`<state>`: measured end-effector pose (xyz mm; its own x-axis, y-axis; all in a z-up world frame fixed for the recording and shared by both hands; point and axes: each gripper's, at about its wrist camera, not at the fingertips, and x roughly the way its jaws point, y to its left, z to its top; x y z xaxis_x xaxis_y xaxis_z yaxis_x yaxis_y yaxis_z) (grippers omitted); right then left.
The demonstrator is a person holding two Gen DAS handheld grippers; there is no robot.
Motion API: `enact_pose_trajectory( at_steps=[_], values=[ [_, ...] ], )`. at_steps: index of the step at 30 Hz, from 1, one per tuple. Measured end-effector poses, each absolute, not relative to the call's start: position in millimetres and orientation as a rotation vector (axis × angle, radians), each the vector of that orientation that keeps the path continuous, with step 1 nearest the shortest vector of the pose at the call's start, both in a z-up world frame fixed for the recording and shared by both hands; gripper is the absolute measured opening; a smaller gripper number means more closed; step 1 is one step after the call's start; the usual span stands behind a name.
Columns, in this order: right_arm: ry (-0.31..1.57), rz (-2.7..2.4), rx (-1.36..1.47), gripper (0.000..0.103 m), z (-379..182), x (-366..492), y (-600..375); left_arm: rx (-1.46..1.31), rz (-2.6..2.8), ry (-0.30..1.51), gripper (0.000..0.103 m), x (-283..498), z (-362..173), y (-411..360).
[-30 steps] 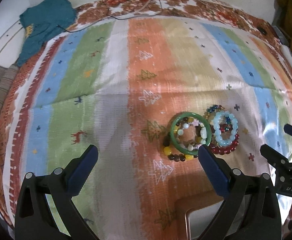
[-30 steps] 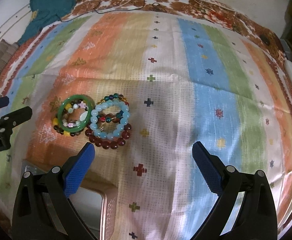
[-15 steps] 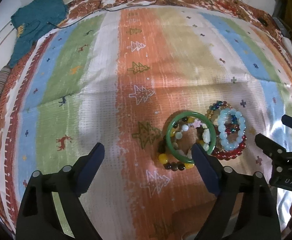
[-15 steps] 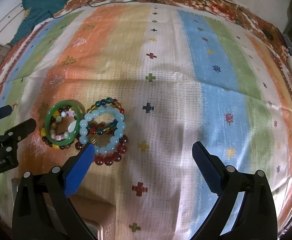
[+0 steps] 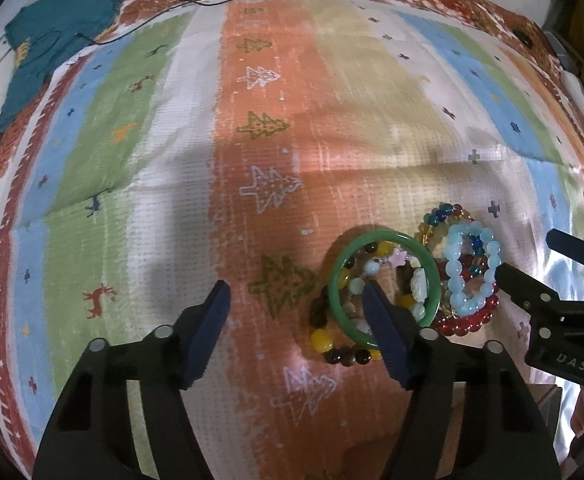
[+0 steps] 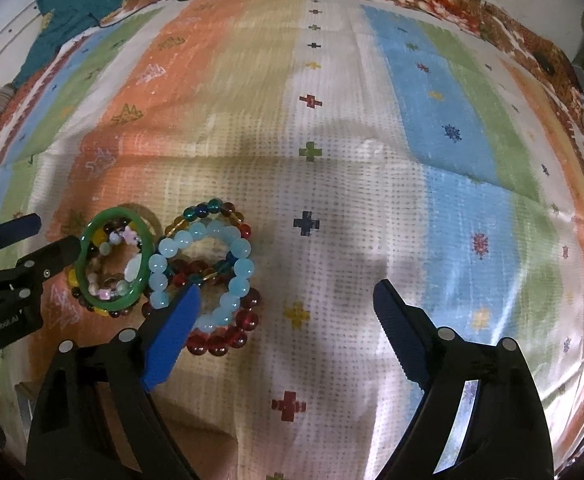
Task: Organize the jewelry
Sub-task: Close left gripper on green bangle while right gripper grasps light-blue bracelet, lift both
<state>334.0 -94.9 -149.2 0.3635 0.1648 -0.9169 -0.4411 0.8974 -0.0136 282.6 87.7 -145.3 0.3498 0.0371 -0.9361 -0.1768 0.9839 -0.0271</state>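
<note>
Both grippers lower and narrowing, left gripper (image 5: pixel 296 308) and right gripper (image 6: pixel 287 300) unclenched astride stacked bracelets (image 6: pixel 203 276), nothing grasped.

Bangle (image 5: pixel 384 280) left of beaded bracelets (image 5: pixel 472 272), both on cloth (image 5: pixel 332 120)

left gripper (image 5: pixel 296 294): pointing steeply down, jaws part open and just been closing in, nothing pinched yet | right gripper (image 6: pixel 285 294): same steep downward tilt, jaws still pretty wide, just started closing too, no grip on anything | the two sit close, side by side
</note>
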Motion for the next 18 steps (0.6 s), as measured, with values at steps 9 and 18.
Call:
enact_pose_trajectory(
  at_steps=[9,18],
  values=[
    [1.162,0.439,-0.284,0.052,-158,339,-85,-0.119,0.091,1.243,0.025,288,-161,81],
    [1.179,0.511,-0.273,0.018,-162,334,-74,-0.073,0.099,1.237,0.007,290,-159,71]
  ],
)
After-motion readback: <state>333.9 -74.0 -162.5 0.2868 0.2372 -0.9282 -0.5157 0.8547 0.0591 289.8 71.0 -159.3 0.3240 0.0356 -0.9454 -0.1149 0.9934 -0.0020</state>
